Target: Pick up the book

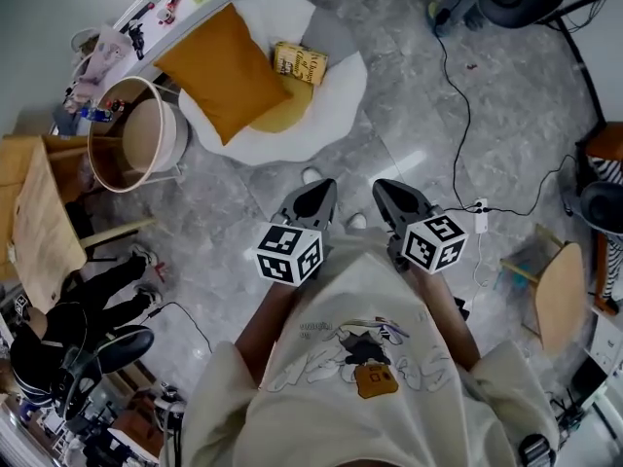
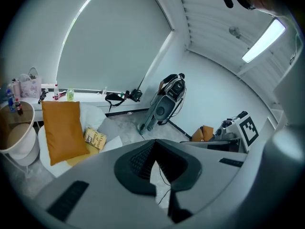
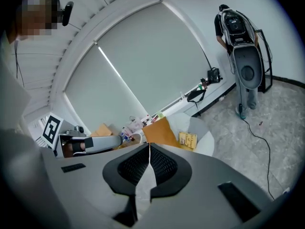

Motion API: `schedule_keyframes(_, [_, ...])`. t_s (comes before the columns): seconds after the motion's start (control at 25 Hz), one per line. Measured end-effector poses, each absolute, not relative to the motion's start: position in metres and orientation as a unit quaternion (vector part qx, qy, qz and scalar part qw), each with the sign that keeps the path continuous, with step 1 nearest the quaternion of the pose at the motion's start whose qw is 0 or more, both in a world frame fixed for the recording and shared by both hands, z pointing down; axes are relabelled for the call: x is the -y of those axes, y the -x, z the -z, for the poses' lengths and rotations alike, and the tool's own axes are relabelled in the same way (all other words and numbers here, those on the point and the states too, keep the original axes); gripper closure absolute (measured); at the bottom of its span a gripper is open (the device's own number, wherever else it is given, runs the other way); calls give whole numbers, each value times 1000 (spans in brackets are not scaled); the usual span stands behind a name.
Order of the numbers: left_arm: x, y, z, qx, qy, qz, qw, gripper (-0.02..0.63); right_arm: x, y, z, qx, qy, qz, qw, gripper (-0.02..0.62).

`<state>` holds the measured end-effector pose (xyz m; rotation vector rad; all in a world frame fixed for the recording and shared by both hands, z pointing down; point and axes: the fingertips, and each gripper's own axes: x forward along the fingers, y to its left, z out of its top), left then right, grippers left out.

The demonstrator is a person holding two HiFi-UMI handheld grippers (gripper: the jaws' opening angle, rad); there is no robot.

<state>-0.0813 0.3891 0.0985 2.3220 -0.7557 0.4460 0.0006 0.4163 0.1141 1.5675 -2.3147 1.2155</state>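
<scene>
Book (image 1: 300, 63) lies on the white round seat (image 1: 331, 129), leaning beside the orange cushion (image 1: 226, 71), well apart from me. My left gripper (image 1: 313, 200) and right gripper (image 1: 397, 200) are both pressed together, empty, held side by side pointing toward it, I judge ready for the approach

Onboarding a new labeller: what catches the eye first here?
The mustard-orange square fabric cushion on the white round padded seat stands out at the upper left of the head view, with the yellow rectangular book lying beside it. Mid-frame, the left tongs and right tongs, both shut and empty, point toward it.
</scene>
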Motion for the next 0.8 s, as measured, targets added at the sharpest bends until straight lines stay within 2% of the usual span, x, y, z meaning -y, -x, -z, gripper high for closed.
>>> schedule_keyframes(0.4, [-272,102,-97,282,-896,-165,301,601,-311,13,-112,762,-526,-372,61,571])
schedule_keyframes(0.8, [-229,117,-108,281,-897,-166,299,601,-266,28,-117,766,-522,-367,78,571])
